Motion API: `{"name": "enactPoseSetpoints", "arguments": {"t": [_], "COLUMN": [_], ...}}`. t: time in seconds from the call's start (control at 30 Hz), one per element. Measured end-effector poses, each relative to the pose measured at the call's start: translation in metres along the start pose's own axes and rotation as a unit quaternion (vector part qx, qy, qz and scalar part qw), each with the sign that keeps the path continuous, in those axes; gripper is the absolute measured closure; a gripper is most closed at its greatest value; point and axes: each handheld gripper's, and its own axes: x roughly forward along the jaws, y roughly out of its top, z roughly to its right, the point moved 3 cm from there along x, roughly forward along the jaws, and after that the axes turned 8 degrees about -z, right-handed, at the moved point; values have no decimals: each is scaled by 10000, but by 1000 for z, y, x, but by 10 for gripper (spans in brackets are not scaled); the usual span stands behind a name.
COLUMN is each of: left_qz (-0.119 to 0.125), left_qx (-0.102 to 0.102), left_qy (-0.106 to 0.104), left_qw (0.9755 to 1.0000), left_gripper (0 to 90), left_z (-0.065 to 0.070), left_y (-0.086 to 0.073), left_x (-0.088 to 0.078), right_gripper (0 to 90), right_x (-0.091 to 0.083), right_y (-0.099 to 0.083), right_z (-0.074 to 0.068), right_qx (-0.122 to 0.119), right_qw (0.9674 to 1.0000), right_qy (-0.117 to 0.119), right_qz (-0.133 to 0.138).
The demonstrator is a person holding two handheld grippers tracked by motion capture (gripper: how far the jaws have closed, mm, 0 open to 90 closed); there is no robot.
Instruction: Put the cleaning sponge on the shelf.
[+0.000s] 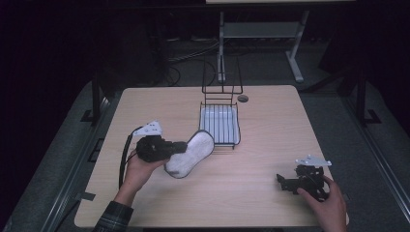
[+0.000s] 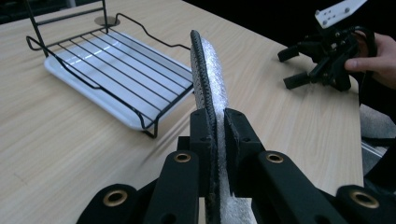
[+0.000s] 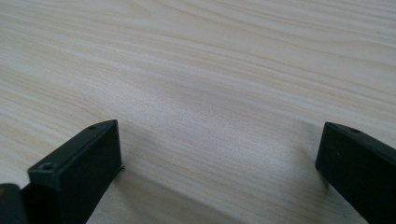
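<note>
left claw (image 2: 215, 135) pinches the insole (image 2: 210, 74) on edge, just left of the wire rack (image 1: 220, 118) at the table's far-middle, probably to slot it in; right claw (image 1: 290, 182) rests open near the table's front-right corner.

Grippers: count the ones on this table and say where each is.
2. The left gripper is at the table's left, shut on the white insole. The right gripper is open at the near right, holding nothing.
</note>
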Motion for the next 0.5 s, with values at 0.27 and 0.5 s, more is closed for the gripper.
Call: {"name": "enactPoseSetpoints", "arguments": {"t": [0.27,0.5], "left_qz": [75,146], "left_qx": [20,-8], "left_qy": [63,131], "left_qw": [9999,9998], "left_gripper": [825,826], "left_z": [-8,-17], "left_y": [14,23], "left_x": [7,12], "right_gripper": [0,0], "right_x": [0,0], "right_y": [0,0], "right_z": [0,0], "right_qx": [5,-2], "right_qw": [10000,10000], "right_qy": [8,-1], "right_qz": [-1,-1]}}
